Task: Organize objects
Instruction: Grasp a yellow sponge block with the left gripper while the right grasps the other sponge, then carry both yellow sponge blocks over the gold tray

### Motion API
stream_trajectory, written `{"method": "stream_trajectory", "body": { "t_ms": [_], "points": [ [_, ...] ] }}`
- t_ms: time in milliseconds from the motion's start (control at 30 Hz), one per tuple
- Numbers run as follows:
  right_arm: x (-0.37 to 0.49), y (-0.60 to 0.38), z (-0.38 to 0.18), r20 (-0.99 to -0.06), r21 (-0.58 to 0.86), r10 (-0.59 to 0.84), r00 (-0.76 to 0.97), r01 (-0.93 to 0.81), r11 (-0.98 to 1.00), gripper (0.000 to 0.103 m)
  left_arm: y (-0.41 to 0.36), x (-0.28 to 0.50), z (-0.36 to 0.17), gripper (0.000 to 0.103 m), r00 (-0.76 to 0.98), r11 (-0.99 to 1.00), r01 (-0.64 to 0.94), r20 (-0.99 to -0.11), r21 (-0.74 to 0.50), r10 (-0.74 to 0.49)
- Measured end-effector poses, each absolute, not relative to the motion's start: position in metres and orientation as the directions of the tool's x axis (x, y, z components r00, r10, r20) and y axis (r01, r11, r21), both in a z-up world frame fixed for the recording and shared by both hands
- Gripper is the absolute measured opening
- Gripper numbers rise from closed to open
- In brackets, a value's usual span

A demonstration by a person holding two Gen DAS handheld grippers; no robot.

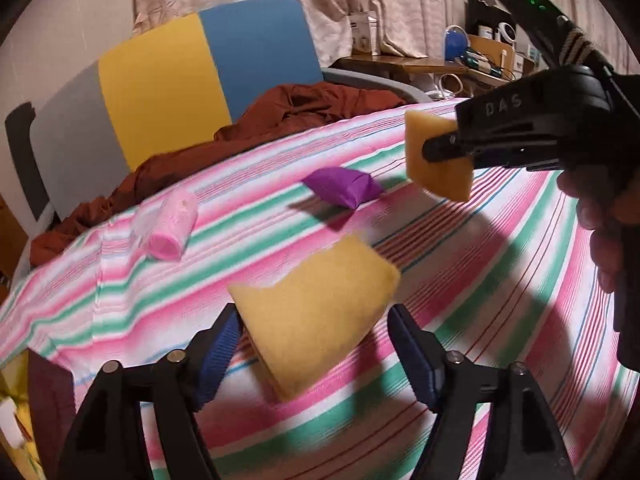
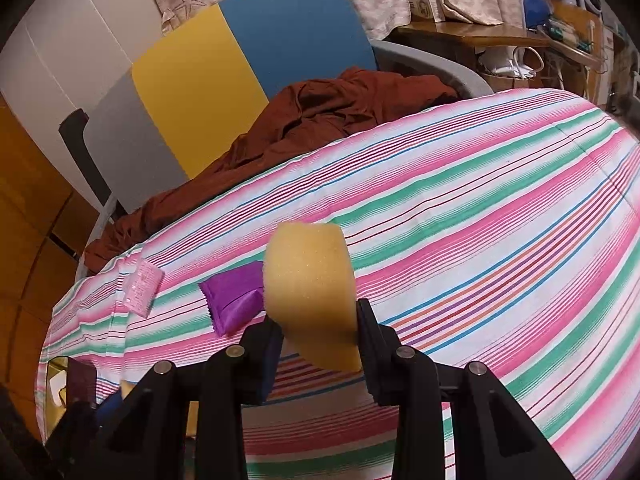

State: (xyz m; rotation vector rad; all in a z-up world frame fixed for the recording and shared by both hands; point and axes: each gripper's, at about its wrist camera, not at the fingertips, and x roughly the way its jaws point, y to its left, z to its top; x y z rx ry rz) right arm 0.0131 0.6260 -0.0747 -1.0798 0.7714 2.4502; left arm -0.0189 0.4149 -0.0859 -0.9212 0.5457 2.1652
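A yellow sponge (image 1: pixel 316 316) sits between the fingers of my left gripper (image 1: pixel 316 344) above the striped bedspread (image 1: pixel 480 280); the jaws stand wide and only the left pad seems to touch it. My right gripper (image 2: pixel 320 340) is shut on a second yellow sponge (image 2: pixel 312 292), held in the air; it also shows in the left wrist view (image 1: pixel 438 160). A purple packet (image 1: pixel 344 186) and a pink packet (image 1: pixel 172 226) lie on the bedspread beyond; both also show in the right wrist view, the purple packet (image 2: pixel 232 300) and the pink packet (image 2: pixel 142 286).
A rust-brown cloth (image 1: pixel 280 120) is bunched along the far edge of the bed, before a grey, yellow and blue headboard (image 1: pixel 160 100). A cluttered wooden desk (image 1: pixel 472 64) stands at the back right, curtains behind it.
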Motion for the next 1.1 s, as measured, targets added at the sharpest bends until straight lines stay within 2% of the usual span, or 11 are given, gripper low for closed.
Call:
{"method": "stream_trajectory", "body": {
  "t_ms": [133, 200, 367, 733, 1100],
  "points": [
    [0.012, 0.625, -0.074, -0.754, 0.338, 0.096, -0.650, -0.509, -0.791, 0.035, 0.404, -0.028, -0.085, 0.063, -0.464, -0.692, -0.722, -0.748, 0.009, 0.474],
    [0.012, 0.623, -0.073, -0.754, 0.334, 0.099, -0.650, -0.508, -0.794, 0.035, 0.401, -0.029, -0.082, 0.060, -0.470, -0.703, -0.711, -0.746, 0.003, 0.472],
    [0.013, 0.621, -0.070, -0.748, 0.329, 0.105, -0.655, -0.504, -0.799, 0.035, 0.385, -0.027, -0.069, 0.059, -0.493, -0.748, -0.662, -0.720, -0.054, 0.488],
    [0.012, 0.606, -0.060, -0.729, 0.307, 0.108, -0.676, -0.464, -0.831, 0.035, 0.340, 0.019, -0.029, 0.059, -0.578, -0.772, -0.635, -0.650, -0.022, 0.494],
    [0.011, 0.567, -0.047, -0.703, 0.293, 0.062, -0.709, -0.368, -0.883, 0.035, 0.259, 0.032, 0.002, 0.059, -0.611, -0.818, -0.566, -0.613, -0.104, 0.501]
  ]
}}
